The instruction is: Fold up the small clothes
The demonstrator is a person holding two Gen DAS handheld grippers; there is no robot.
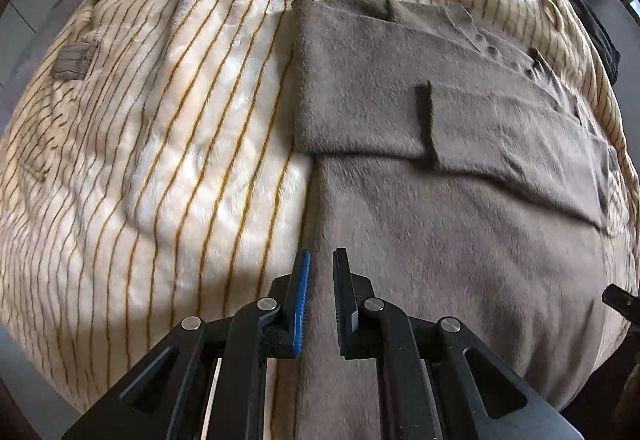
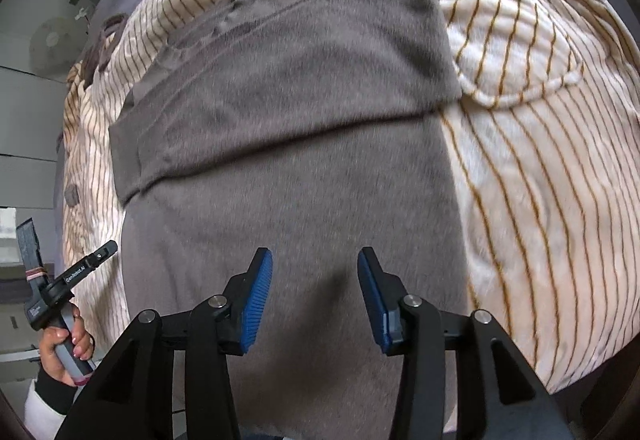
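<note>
A grey-brown knit sweater (image 1: 460,240) lies flat on a cream blanket with thin ochre stripes (image 1: 160,119). Its sleeves are folded across the body, one band lying over the other (image 1: 512,143). My left gripper (image 1: 322,260) hovers over the sweater's left edge near the hem, jaws a little apart and empty. In the right wrist view the sweater (image 2: 296,199) fills the middle, with the folded sleeve band (image 2: 280,95) across it. My right gripper (image 2: 315,260) is open and empty above the lower body of the sweater.
The striped blanket (image 2: 540,179) covers a bed and rises in a fold at the right. The person's hand with the left gripper's handle (image 2: 60,300) shows at the lower left. A small grey cloth piece (image 1: 74,59) lies at the blanket's far left.
</note>
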